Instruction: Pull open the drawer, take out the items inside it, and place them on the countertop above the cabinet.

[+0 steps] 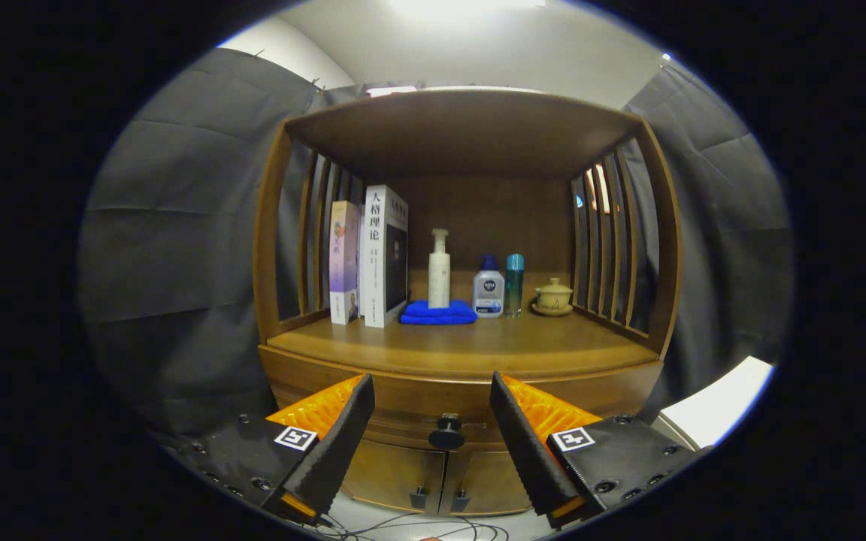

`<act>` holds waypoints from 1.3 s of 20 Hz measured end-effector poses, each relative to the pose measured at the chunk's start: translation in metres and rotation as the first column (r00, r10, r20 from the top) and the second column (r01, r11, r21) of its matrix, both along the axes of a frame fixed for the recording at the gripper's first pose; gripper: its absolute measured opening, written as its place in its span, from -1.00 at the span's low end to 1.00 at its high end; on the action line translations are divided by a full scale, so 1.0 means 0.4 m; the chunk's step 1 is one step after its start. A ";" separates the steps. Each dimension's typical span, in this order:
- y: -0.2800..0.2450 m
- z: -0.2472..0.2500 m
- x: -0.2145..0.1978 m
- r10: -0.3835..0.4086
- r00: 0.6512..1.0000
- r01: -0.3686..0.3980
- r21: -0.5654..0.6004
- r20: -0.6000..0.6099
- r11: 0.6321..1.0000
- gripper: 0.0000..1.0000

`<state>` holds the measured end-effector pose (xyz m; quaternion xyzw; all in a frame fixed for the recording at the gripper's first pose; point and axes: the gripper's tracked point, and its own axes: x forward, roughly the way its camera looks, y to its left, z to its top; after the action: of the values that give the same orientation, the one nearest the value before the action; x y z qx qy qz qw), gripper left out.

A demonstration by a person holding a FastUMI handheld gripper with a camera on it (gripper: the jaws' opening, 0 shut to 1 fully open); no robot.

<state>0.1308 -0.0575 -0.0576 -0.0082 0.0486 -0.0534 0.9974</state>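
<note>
Facing a brown wooden cabinet head on, the gripper has its jaws spread wide apart, holding nothing. Between the two fingers, and a little beyond their tips, sits the round dark knob of the closed wooden drawer; neither finger touches it. Below the knob, still between the jaws, are two lower cabinet doors with small dark handles side by side. Beyond and above the jaws stretches the flat wooden countertop, roofed by a shelf and fenced on both sides by vertical slats. At its back, ahead of the left finger, two upright books stand together, a pale purple one and a taller white one. Straight ahead of the gap lies a folded blue cloth with a slim white pump bottle standing on it. Just beside that, ahead of the right finger, stand a squat white bottle with a blue cap, a thin teal bottle, and a small tan lidded ceramic cup on a saucer. Thin cables trail on the floor beneath the fingers.
</note>
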 end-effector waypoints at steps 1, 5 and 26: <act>-0.007 -0.022 0.015 -0.001 1.000 0.001 0.001 -0.016 1.000 0.95; -0.042 -0.112 0.074 -0.027 0.996 0.028 0.009 -0.081 1.000 0.95; -0.044 -0.260 0.059 -0.066 0.979 0.071 0.020 -0.191 0.997 -0.52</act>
<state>0.1545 -0.0750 -0.1616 0.0017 0.1449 -0.0859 0.9857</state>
